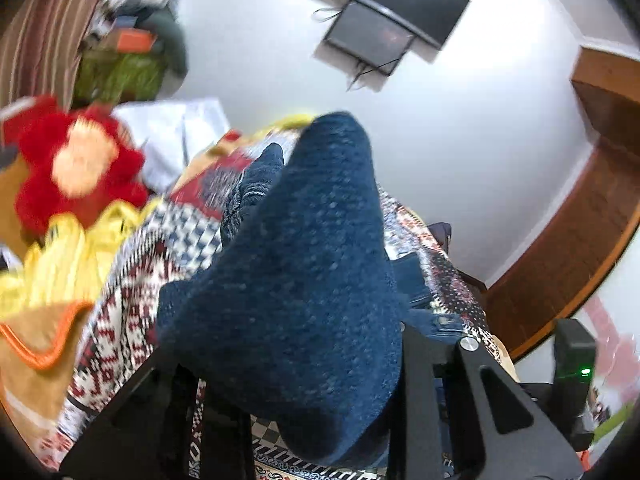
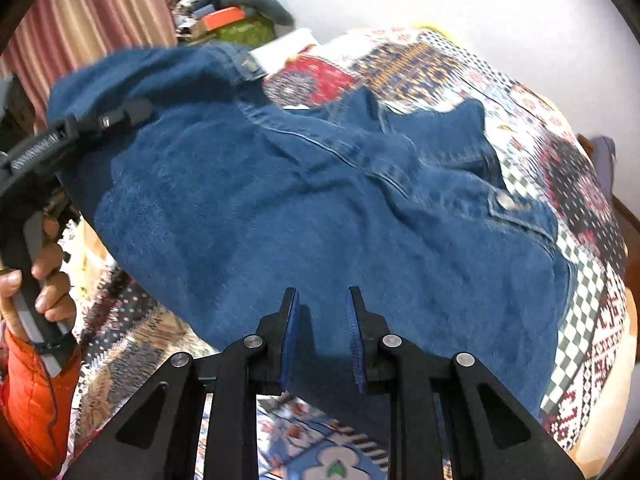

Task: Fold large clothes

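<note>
A large blue denim jacket lies spread over a patterned quilt on the bed. In the right wrist view my right gripper is shut on the jacket's near hem, which sits between its blue pads. At the upper left, a hand holds my left gripper, with one side of the jacket lifted and draped over it. In the left wrist view a bunched fold of the jacket rises out of my left gripper; the cloth hides its fingertips.
A red plush toy, yellow cloth and an orange-edged blanket lie at the bed's left. A cluttered pile and striped curtain stand behind. A screen hangs on the white wall; a wooden door frame is right.
</note>
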Motion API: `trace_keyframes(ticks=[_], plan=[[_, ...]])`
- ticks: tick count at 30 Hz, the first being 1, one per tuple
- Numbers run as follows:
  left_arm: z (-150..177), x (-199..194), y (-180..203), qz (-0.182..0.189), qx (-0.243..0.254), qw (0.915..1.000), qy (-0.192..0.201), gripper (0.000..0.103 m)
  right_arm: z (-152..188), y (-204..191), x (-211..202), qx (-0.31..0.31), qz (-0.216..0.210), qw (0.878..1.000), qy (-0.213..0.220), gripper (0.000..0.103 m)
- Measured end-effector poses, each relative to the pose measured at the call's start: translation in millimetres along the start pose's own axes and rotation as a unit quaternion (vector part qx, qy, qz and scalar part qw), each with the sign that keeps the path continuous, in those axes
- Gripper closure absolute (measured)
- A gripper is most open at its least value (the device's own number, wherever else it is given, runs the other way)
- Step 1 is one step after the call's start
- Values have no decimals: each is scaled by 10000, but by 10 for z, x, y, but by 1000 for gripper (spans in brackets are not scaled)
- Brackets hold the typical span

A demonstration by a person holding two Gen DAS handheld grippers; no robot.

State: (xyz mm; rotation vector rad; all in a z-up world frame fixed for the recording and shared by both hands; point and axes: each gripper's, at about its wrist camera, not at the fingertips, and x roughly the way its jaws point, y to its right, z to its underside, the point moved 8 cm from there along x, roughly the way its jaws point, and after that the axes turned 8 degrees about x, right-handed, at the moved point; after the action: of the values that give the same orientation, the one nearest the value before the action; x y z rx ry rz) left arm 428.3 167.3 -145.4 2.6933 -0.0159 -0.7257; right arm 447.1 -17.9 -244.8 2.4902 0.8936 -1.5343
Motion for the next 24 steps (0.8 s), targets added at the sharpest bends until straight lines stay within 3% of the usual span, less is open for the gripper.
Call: trace_keyframes(ticks=[5, 12, 15, 19, 22, 24], plan=[[-111, -107, 222, -79, 430, 9990, 100, 75, -33, -225, 297, -99, -193, 9997, -114, 84], [114, 270, 292, -450, 874, 9945, -373, 75, 76, -138, 821, 486, -751, 9941, -611, 83], [104, 341, 330, -419, 854, 9947, -399, 75, 76, -90, 804, 494, -945, 9919, -685, 83], [54, 429, 543, -391, 1011, 9932, -416, 75, 146, 133, 705, 898, -1016, 9848, -1089, 82], [9, 481, 836, -288, 1220, 9914, -381, 76, 193, 412, 457, 1203, -1010, 9830, -953, 82], [-4, 528, 1084, -205, 1413, 9891, -351, 76, 253, 683, 215, 1340, -740, 9856, -724, 82]])
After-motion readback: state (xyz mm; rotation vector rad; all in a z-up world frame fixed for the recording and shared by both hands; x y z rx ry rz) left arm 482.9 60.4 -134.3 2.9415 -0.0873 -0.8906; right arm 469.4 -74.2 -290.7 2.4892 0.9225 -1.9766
